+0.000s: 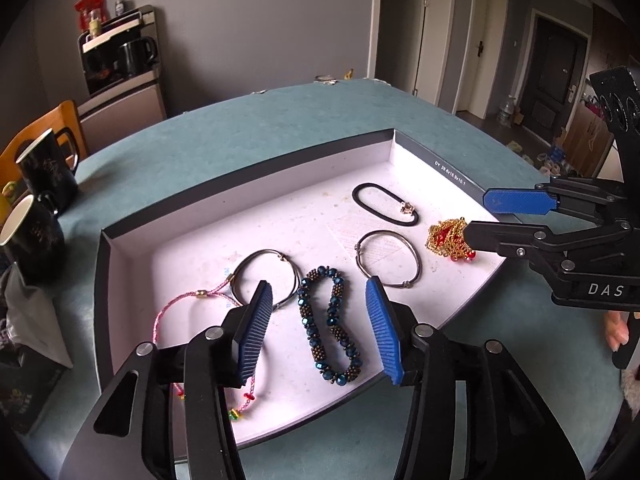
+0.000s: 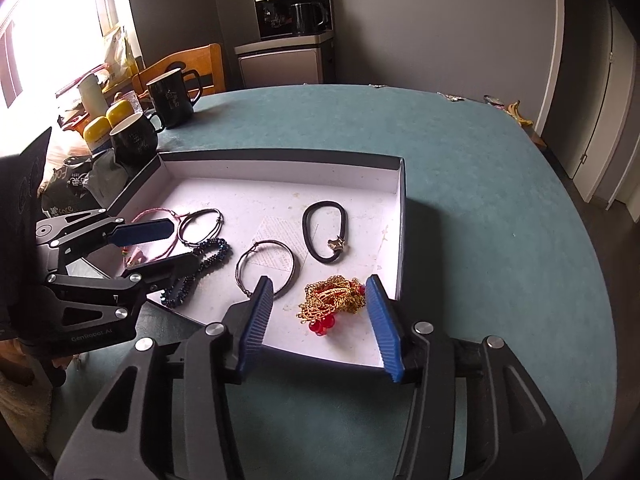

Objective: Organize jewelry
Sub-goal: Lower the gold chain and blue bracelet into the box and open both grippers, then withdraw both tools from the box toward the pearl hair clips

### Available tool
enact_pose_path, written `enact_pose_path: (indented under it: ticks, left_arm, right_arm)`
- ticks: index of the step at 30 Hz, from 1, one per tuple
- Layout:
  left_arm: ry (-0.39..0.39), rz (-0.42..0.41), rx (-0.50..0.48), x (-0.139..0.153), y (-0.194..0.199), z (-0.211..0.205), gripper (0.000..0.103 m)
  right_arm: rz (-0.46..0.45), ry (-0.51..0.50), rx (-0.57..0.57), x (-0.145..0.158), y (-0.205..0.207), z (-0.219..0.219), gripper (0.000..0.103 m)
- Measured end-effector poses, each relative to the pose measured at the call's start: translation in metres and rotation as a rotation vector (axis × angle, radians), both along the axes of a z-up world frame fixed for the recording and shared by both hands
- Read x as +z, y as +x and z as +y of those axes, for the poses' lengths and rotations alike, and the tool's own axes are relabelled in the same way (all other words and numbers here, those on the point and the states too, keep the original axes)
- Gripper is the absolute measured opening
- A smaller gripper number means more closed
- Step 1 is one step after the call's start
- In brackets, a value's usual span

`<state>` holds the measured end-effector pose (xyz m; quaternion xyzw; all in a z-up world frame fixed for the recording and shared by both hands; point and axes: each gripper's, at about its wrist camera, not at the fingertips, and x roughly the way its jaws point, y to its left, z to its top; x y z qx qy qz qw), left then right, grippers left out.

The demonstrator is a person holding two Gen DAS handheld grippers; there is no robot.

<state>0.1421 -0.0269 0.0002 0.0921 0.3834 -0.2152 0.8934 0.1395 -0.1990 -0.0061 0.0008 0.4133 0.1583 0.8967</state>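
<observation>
A shallow white-lined box lid [image 1: 248,168] [image 2: 280,158] on the teal table holds several pieces of jewelry. My left gripper [image 1: 320,304] [image 2: 164,246] is open, its fingers either side of a blue beaded bracelet [image 1: 330,326] [image 2: 212,254]. My right gripper [image 2: 320,304] [image 1: 478,216] is open around a gold chain with red beads [image 2: 332,302] [image 1: 446,238]. Also in the lid: a pink cord bracelet [image 1: 180,308], two thin metal bangles [image 1: 266,276] [image 1: 388,258] [image 2: 266,266], and a black band with a charm [image 1: 384,204] [image 2: 326,232].
Two black mugs [image 1: 34,204] [image 2: 172,98] stand left of the lid, with yellow jars [image 2: 108,118] and bags behind. A wooden chair [image 2: 180,66] and a drinks machine [image 2: 294,28] are beyond the table. A banana [image 2: 518,114] lies at the far edge.
</observation>
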Motion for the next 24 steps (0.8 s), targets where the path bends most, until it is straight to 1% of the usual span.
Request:
enact_pose_path:
  ticks: [1,2,3,4,5,8,10,13,16,20,24]
  left_arm:
    - [-0.006,-0.008,0.002,0.002,-0.001,0.001,0.055]
    - [-0.011,-0.018,0.005,0.004,-0.002,0.002,0.058]
    - [-0.013,-0.029,0.011,0.007,-0.003,0.004,0.064]
    - [-0.015,-0.040,0.019,0.009,-0.004,0.005,0.067]
    - [-0.021,-0.052,0.025,0.011,-0.005,0.006,0.072]
    - [-0.039,-0.065,0.035,0.017,-0.006,0.010,0.074]
    - [-0.041,-0.073,0.043,0.019,-0.006,0.011,0.075]
    - [-0.032,-0.091,0.051,0.020,-0.008,0.011,0.079]
    - [-0.019,-0.097,0.053,0.020,-0.009,0.008,0.080]
    - [0.009,-0.113,0.057,0.022,-0.012,0.003,0.081]
    - [0.041,-0.133,0.083,0.029,-0.016,0.003,0.082]
  right_arm:
    - [-0.008,0.010,0.001,0.003,-0.002,-0.001,0.056]
    - [-0.017,0.019,0.000,0.006,-0.004,-0.002,0.060]
    - [-0.029,0.028,-0.004,0.009,-0.007,-0.003,0.067]
    - [-0.042,0.035,-0.007,0.012,-0.011,-0.005,0.073]
    - [-0.054,0.040,-0.010,0.015,-0.014,-0.006,0.074]
    - [-0.076,0.049,-0.022,0.022,-0.023,-0.013,0.079]
    - [-0.087,0.063,-0.032,0.025,-0.029,-0.019,0.086]
    - [-0.096,0.061,-0.041,0.027,-0.038,-0.025,0.091]
    - [-0.116,0.025,-0.048,0.029,-0.047,-0.027,0.095]
    - [-0.126,-0.004,-0.033,0.027,-0.056,-0.024,0.098]
    - [-0.136,-0.019,-0.013,0.028,-0.064,-0.021,0.098]
